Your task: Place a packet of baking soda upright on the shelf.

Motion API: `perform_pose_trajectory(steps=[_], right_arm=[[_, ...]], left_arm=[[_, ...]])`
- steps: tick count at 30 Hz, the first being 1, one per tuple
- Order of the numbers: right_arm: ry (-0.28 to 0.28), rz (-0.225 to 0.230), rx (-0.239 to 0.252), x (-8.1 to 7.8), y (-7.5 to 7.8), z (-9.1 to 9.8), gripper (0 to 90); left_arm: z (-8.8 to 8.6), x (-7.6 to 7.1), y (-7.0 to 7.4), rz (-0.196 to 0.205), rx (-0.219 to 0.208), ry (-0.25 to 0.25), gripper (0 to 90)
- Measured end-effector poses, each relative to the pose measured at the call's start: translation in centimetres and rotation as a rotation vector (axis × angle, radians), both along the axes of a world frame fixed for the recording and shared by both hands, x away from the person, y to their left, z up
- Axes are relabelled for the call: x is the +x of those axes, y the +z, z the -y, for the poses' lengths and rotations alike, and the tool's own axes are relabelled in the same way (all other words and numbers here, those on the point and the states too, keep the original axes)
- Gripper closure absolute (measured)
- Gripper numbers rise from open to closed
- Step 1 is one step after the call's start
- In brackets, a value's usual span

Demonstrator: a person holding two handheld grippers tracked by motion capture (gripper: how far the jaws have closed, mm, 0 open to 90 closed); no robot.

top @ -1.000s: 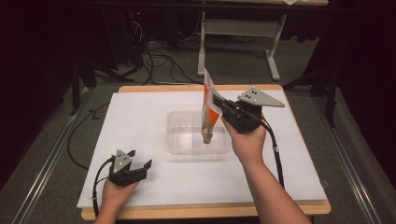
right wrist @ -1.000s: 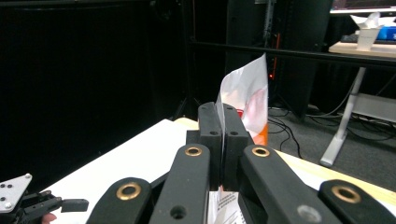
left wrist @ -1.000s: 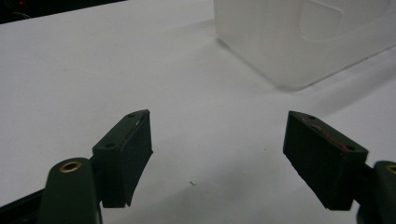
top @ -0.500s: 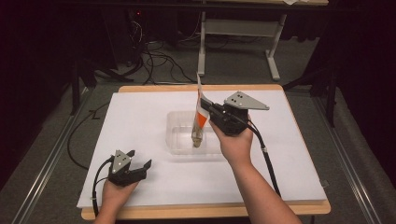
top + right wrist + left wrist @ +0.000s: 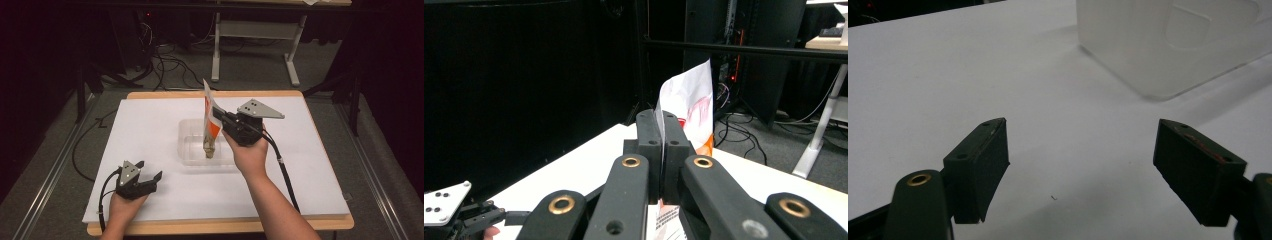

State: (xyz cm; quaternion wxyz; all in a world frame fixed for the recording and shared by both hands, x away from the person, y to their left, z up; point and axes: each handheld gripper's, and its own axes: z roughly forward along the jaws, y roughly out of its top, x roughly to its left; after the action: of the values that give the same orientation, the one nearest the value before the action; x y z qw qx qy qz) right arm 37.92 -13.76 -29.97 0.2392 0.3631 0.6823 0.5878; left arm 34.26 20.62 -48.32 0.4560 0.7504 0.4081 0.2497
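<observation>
Now right claw [image 5: 216,120] pinching packet [image 5: 210,125] upright over clear tub [image 5: 192,150]; left claw [image 5: 148,181] wide open, empty, resting on white surface [image 5: 150,130], well apart.

No text, label, brand or number can be read. Print is carried by the packet [image 5: 689,107] clamped in the right gripper [image 5: 658,150]: red and orange markings are seen on its white upper part, and a block of fine black lines, possibly a barcode, low between the jaws, but all of it is too small and blurred to be made out. From the high view, an orange band on the packet [image 5: 212,125] is seen without legible letters.
</observation>
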Motion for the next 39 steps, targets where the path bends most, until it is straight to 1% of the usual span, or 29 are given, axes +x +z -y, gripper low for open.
perform_pose_trajectory(steps=[4,7,11,14,17,25,28,31,32,33,34,35,36,37,38,39], right_arm=[[-0.003,-0.004,0.005,0.1,-0.5,0.2,90.0],[-0.007,-0.009,0.004,0.2,-0.6,0.3,90.0],[-0.012,-0.011,0.017,0.2,-0.7,0.7,90.0],[-0.008,0.007,0.034,-0.2,-0.3,0.9,90.0],[-0.01,0.009,0.025,-0.1,-0.2,0.9,90.0],[-0.023,-0.023,0.006,1.1,-0.9,0.8,90.0],[-0.033,-0.032,-0.008,1.7,-1.3,0.7,90.0],[-0.052,-0.018,-0.049,2.3,-1.8,0.5,90.0],[-0.054,-0.02,-0.053,2.5,-2.1,0.5,90.0],[-0.057,-0.031,-0.058,2.7,-2.6,0.4,90.0],[-0.063,-0.041,-0.075,2.8,-3.6,0.3,90.0],[-0.063,-0.041,-0.075,2.8,-3.6,0.3,90.0],[-0.071,-0.043,-0.053,2.8,-4.4,0.6,90.0],[-0.071,-0.043,-0.053,2.8,-4.4,0.6,90.0],[-0.072,-0.049,-0.04,2.8,-4.6,0.8,90.0],[-0.074,-0.055,-0.037,2.8,-4.7,0.9,90.0]], left_arm=[[0.0,0.0,0.0,0.0,0.0,-0.001,22.5],[0.0,0.0,0.0,-0.001,0.0,-0.001,22.5],[0.0,0.0,0.0,-0.002,0.0,-0.001,22.5],[0.0,0.0,0.0,-0.002,0.002,-0.001,22.5],[0.0,0.0,0.0,-0.001,0.001,-0.001,22.6],[0.0,0.0,0.0,0.0,0.001,-0.001,22.5],[0.0,0.0,0.0,0.0,0.001,-0.002,22.5],[0.0,0.0,0.0,0.001,0.0,-0.003,22.5],[0.0,0.0,0.0,0.0,0.0,-0.003,22.5],[0.0,0.0,0.0,0.001,0.0,-0.003,22.5],[0.0,0.0,0.0,-0.001,0.001,-0.004,22.5],[0.0,0.0,0.0,-0.001,0.001,-0.004,22.5],[0.0,0.0,0.0,-0.003,0.0,-0.005,22.5],[0.0,0.0,0.0,-0.002,0.001,-0.005,22.5],[0.0,0.0,0.0,-0.002,0.003,-0.005,22.5],[0.0,0.0,0.0,-0.002,0.004,-0.005,22.5]])
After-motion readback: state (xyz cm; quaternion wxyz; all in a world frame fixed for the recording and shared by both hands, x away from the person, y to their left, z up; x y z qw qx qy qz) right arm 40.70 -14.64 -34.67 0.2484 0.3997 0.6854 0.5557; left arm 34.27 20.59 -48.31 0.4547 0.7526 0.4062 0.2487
